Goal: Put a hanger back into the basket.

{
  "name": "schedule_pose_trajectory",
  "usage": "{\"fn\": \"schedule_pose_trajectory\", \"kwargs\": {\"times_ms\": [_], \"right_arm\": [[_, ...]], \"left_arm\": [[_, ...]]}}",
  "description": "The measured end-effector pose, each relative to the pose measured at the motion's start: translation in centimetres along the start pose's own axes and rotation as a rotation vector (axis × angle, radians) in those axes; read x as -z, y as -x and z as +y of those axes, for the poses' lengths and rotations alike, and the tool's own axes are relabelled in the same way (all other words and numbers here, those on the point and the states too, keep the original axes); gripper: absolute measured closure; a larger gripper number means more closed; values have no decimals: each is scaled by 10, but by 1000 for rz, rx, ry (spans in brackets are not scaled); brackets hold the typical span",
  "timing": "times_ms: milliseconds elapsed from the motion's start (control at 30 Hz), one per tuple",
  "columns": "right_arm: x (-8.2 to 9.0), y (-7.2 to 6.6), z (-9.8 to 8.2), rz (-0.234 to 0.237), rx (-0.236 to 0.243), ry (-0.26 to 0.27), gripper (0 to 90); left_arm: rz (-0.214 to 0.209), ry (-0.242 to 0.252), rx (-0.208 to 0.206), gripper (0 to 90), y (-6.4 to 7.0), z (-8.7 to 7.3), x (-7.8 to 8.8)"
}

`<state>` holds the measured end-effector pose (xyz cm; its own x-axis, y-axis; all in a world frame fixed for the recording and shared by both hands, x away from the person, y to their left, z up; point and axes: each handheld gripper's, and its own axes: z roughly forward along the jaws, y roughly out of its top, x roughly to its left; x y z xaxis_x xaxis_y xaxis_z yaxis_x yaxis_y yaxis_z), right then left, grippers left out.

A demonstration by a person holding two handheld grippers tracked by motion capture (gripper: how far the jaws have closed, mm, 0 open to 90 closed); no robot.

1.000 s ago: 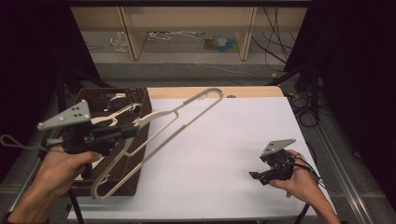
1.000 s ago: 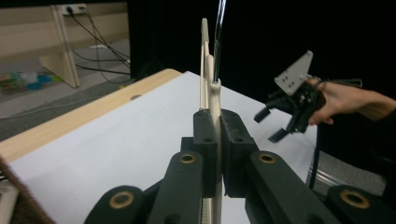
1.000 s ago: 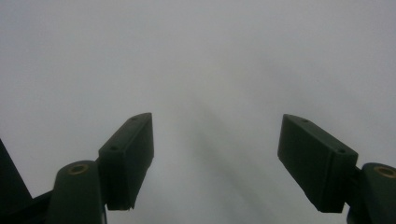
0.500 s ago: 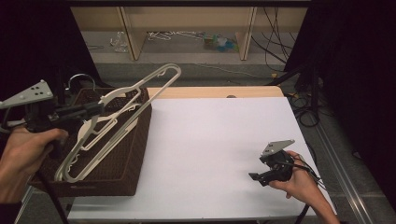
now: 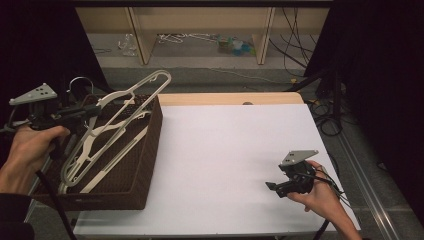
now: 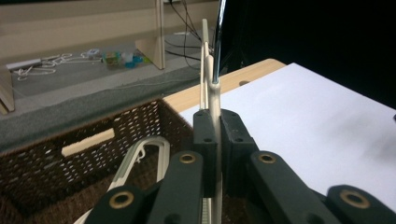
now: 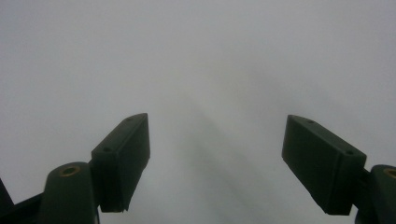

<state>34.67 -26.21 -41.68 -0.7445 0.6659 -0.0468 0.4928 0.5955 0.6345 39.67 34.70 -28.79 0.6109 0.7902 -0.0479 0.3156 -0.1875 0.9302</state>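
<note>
A white plastic hanger (image 5: 125, 106) hangs tilted over the brown wicker basket (image 5: 150, 150) at the table's left. My left gripper (image 5: 95, 109) is shut on it near its middle. In the left gripper view the jaws pinch the hanger (image 6: 212, 93) edge-on at the left gripper (image 6: 215, 135), with the basket (image 6: 70, 154) below. Other pale hangers (image 6: 140, 156) lie inside the basket. My right gripper (image 5: 271, 186) sits low at the table's right front, held in a hand. In its own view the right gripper (image 7: 217, 163) is open over the bare white surface, nothing between the jaws.
A white sheet (image 5: 230, 145) covers the table, with a wooden strip (image 5: 225, 98) along its far edge. Behind stands a low wooden shelf (image 5: 140, 35) with small clutter on the floor. Cables (image 5: 325, 107) trail off the table's right side.
My left gripper has carried the hanger leftward, off the white sheet to above the basket, and a little lower. The right gripper has stayed where it was.
</note>
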Motion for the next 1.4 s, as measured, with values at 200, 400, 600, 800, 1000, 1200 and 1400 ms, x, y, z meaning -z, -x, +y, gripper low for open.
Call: {"fn": "schedule_pose_trajectory", "kwargs": {"times_ms": [200, 400, 600, 800, 1000, 1200, 1400], "right_arm": [[-1, -1, -2, 0, 2, -1, 242], [1, -2, -2, 13, -13, -11, 242], [0, -1, -2, 16, 6, -16, 243], [0, -2, -3, 18, -6, -21, 243], [-1, -3, -3, 14, -6, -11, 243], [-2, -2, -4, 14, 6, -12, 242], [-1, -2, -3, 21, 10, -24, 243]], "left_arm": [[10, -19, -7, 859, -13, -13, -4], [29, -29, 9, 859, -24, -25, -1], [57, -57, 38, 859, -34, -41, 4], [56, -71, 46, 859, -39, -53, 5], [41, -98, 3, 859, -44, -61, 2], [34, -129, 37, 858, -43, -70, -6], [39, -178, 81, 857, -37, -78, -16]]}}
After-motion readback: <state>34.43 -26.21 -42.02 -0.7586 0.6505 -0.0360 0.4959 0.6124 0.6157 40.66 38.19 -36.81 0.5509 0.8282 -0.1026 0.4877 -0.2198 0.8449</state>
